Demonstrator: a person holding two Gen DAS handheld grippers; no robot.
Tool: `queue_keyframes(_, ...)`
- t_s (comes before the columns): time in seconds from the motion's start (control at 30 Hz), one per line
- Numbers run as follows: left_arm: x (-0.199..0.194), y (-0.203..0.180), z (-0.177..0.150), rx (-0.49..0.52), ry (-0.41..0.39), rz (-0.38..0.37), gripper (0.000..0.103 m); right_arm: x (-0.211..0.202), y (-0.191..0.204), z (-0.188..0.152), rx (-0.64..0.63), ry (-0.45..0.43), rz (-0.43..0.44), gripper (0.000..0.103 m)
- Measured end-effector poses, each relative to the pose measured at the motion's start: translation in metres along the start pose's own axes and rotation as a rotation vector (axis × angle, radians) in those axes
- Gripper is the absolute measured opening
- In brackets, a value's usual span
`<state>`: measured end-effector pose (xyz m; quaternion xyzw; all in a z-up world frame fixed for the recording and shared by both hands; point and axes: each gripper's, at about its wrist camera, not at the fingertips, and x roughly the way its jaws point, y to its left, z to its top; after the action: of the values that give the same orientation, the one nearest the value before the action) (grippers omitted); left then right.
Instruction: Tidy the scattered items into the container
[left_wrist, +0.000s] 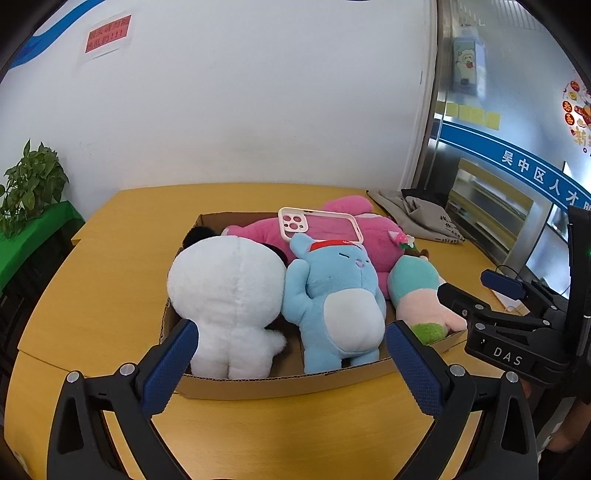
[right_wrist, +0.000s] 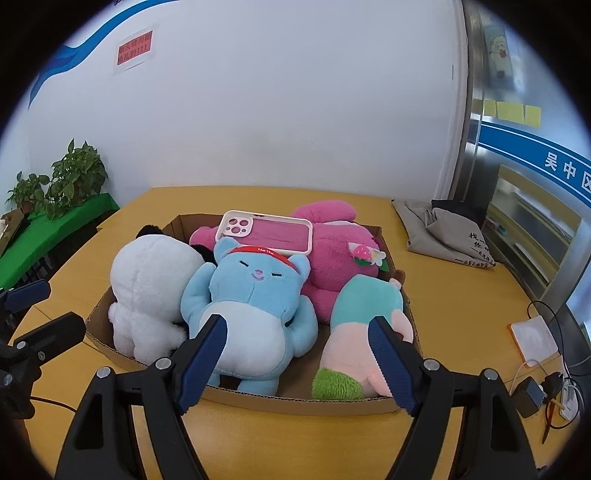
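Note:
A shallow cardboard box (left_wrist: 280, 387) (right_wrist: 295, 402) sits on the yellow table. In it lie a white plush (left_wrist: 229, 291) (right_wrist: 147, 284), a blue plush with a red headband (left_wrist: 340, 295) (right_wrist: 255, 295), a big pink plush (left_wrist: 376, 240) (right_wrist: 332, 258) and a teal-and-pink plush (left_wrist: 417, 284) (right_wrist: 365, 299). A pink phone case (left_wrist: 325, 225) (right_wrist: 273, 230) rests on top. My left gripper (left_wrist: 291, 332) (right_wrist: 44, 312) hovers open before the box's near left. My right gripper (right_wrist: 297, 326) (left_wrist: 476, 291) is open over the near right. Neither holds anything.
A grey cloth bag (left_wrist: 417, 214) (right_wrist: 443, 229) lies at the table's far right. A white pad (right_wrist: 532, 339), a charger (right_wrist: 532, 391) and cables sit at the right edge. Potted plants (left_wrist: 29, 184) (right_wrist: 74, 177) stand on a green shelf to the left. A wall is behind.

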<state>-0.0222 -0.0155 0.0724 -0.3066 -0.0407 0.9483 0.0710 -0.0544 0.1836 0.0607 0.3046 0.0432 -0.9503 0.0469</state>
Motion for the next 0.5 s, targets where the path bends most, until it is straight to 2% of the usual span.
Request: queue_keyframes(0.5,0.0008,-0.0057,-0.0041,0.005,0.007,0.006,0.103,0.0023,-0.0031,-0.0057,0.002,0.023,-0.012,0.079)
